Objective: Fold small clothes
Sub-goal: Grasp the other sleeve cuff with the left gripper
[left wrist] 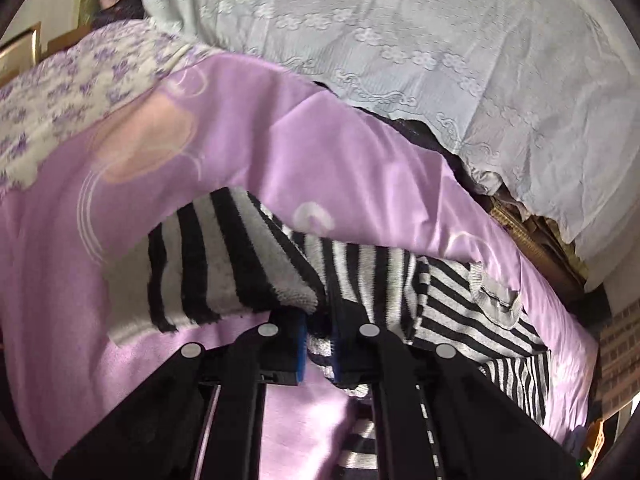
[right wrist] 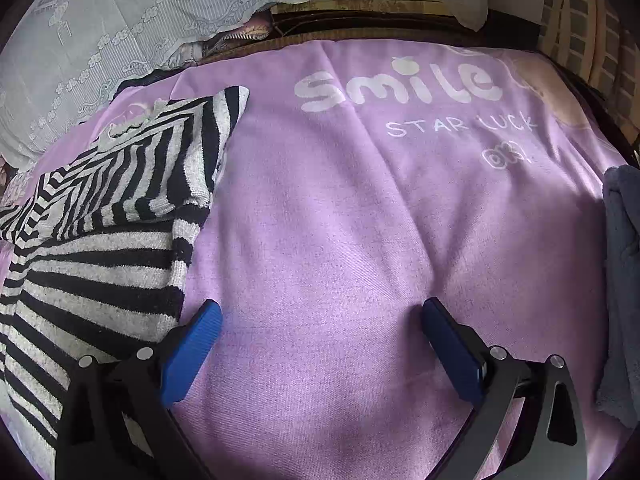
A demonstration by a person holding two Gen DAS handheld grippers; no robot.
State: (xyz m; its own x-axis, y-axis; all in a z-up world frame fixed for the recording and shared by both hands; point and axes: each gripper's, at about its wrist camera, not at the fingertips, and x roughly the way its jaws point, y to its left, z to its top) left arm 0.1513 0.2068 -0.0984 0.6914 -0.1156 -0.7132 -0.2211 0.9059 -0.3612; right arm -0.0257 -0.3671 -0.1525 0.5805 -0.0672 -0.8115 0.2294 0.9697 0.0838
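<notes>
Item: striped garment (left wrist: 248, 256), black and grey-white knit, 1 piece. My left tool (left wrist: 320, 350) has its blue pads clamped together on a pinch of the garment's edge; a broad-striped flap stands up just ahead and left of it, and the finer-striped body with its neck opening (left wrist: 496, 296) trails off ahead to the right.

Progress, as I judge it: early. 1 part is gathered up, apparently for a 1st fold; the rest lies loose and rumpled, no tidy rectangle yet, so all squaring and further folds remain.

My right tool (right wrist: 320, 340) stands wide apart with nothing between its pads, over bare cloth; the garment lies just left of its left pad (right wrist: 192, 344), touching or nearly so.

Surface: a bed under a lilac sheet (right wrist: 340, 240) printed "smile STAR LUCK".

Surroundings: pale lace-patterned cover (left wrist: 420, 40) beyond both tools; floral purple-and-white fabric (left wrist: 60, 100) far left of the left tool; grey folded cloth (right wrist: 624, 260) at the right tool's far right.
</notes>
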